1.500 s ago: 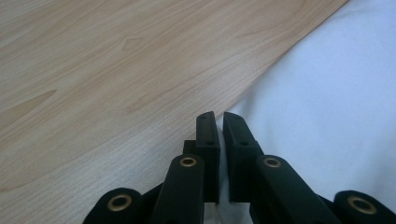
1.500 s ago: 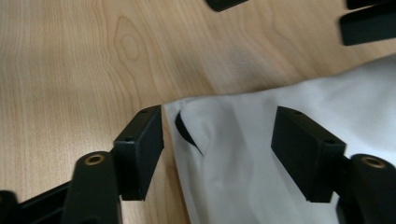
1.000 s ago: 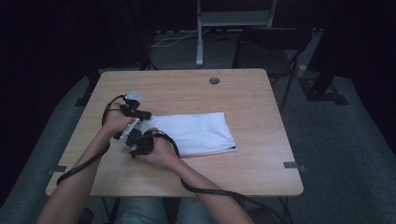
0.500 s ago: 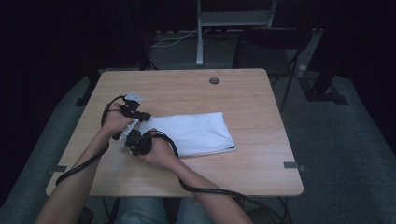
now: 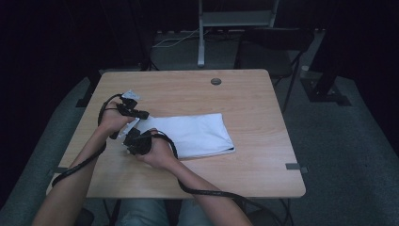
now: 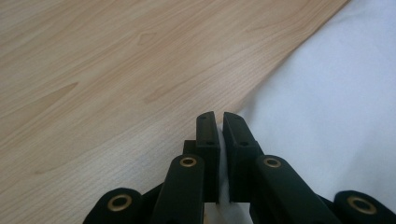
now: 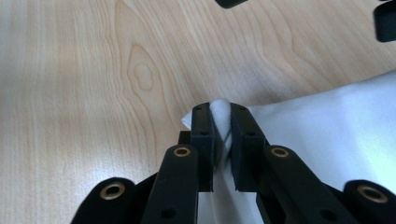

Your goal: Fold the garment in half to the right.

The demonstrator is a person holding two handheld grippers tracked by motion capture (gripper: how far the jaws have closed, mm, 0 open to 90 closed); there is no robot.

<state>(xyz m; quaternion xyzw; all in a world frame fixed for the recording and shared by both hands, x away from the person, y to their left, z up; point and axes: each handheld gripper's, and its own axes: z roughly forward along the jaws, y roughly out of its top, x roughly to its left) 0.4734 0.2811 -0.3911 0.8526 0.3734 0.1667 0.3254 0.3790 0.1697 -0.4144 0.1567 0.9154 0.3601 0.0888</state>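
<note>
A folded white cloth lies flat in the middle of the wooden table. Both grippers hold its left edge. My left gripper is at the cloth's far left corner, jaws shut on a thin edge of the cloth; the gripper shows a sliver of white between its pads. My right gripper is at the near left corner. In the right gripper view the gripper is shut on a bunched fold of the cloth that pokes up between the jaws.
A small dark round disc sits near the table's far edge. A metal stand and a chair are behind the table. Strips of tape mark the table's near corners.
Both hands stay at the cloth's left edge; they have shifted only slightly, and the cloth lies as before.
</note>
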